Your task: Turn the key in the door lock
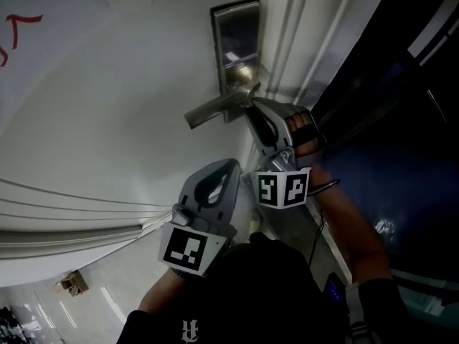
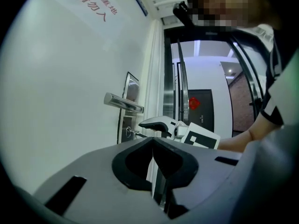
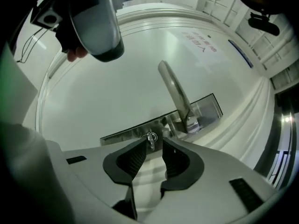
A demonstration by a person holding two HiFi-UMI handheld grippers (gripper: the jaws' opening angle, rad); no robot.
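A steel lock plate (image 1: 237, 38) with a lever handle (image 1: 215, 110) sits on a white door (image 1: 107, 106). A small key (image 3: 152, 139) sticks out of the keyhole below the handle (image 3: 174, 90). My right gripper (image 3: 154, 146) is open, its jaws standing to either side of the key's head with a gap showing. In the head view that right gripper (image 1: 252, 106) reaches up under the handle. My left gripper (image 1: 229, 165) hangs back from the door, lower down, shut on nothing. From the left gripper (image 2: 153, 143) view, the key (image 2: 132, 133) and right gripper (image 2: 159, 122) show ahead.
The white door frame (image 1: 301, 41) runs just right of the lock, with dark glass (image 1: 401, 120) beyond it. Red lettering (image 2: 91, 1) marks the door higher up. Far down the corridor is a dark door (image 2: 198, 106). The left gripper's body (image 3: 98, 22) looms at the right gripper view's upper left.
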